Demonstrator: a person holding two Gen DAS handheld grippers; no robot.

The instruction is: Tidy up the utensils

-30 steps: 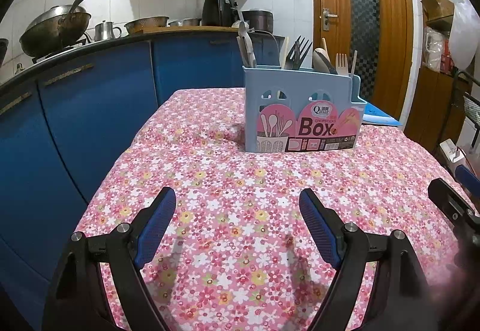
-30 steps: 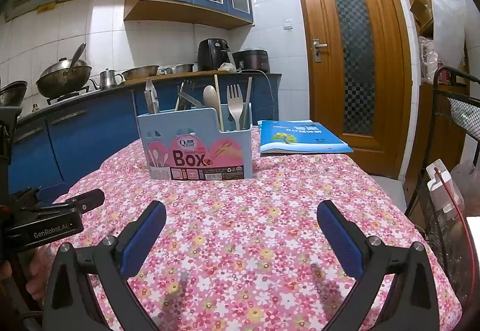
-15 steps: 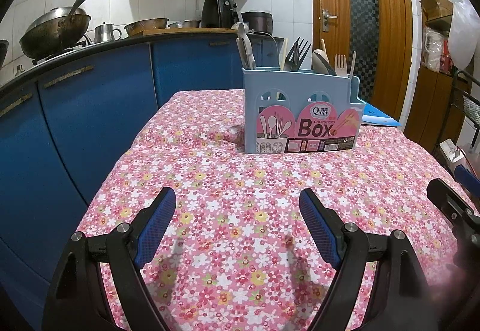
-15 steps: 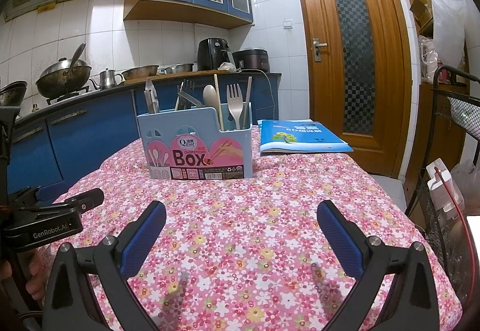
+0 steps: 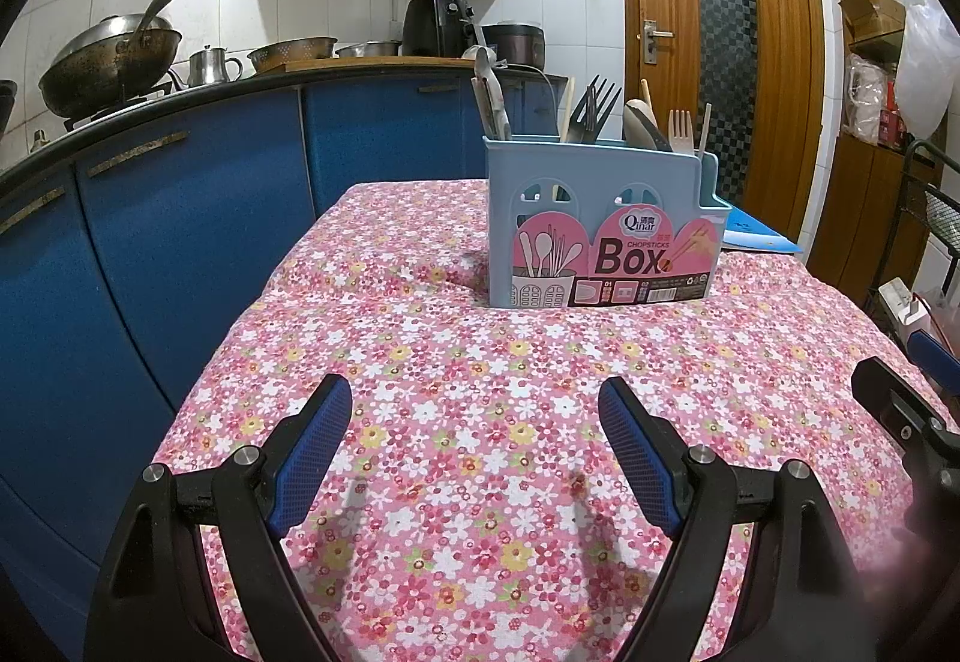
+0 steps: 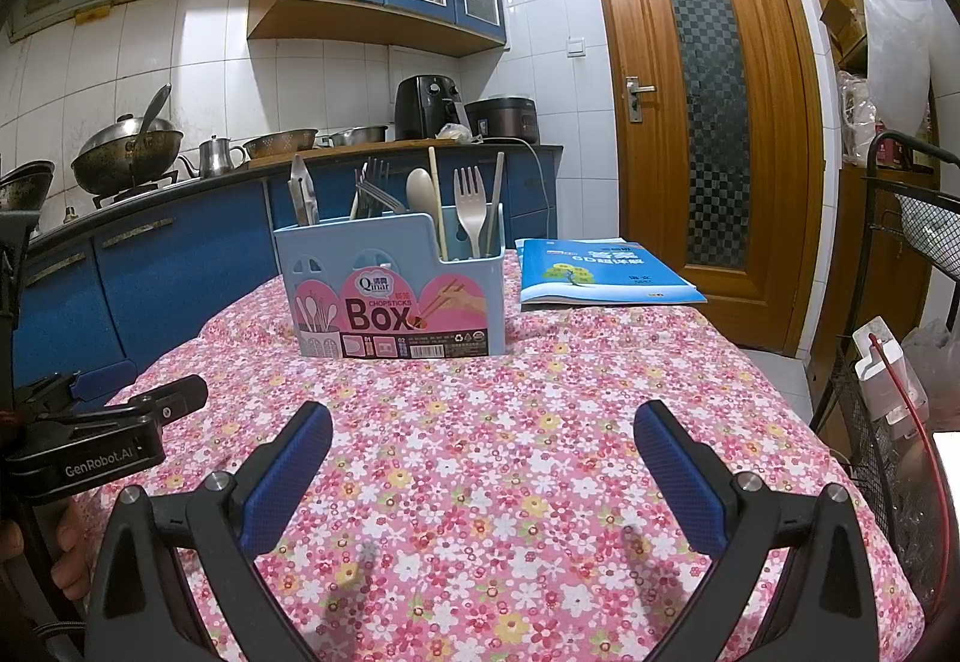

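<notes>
Plastic and thin-walled, the blue utensil box (image 5: 600,224) stands well ahead of my wide, empty left gripper (image 5: 474,458) and right gripper (image 6: 480,476), and I judge its light, stiff, slippery utensils (image 6: 471,209) best pinched near their upright tops.

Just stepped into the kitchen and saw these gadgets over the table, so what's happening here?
A person holds two tongs over the flowered tablecloth, tidying utensils. Both the left tongs and the right tongs are open and empty. Forks, a spoon and chopsticks already stand in the blue utensil box; a blue book lies beside it.
</notes>
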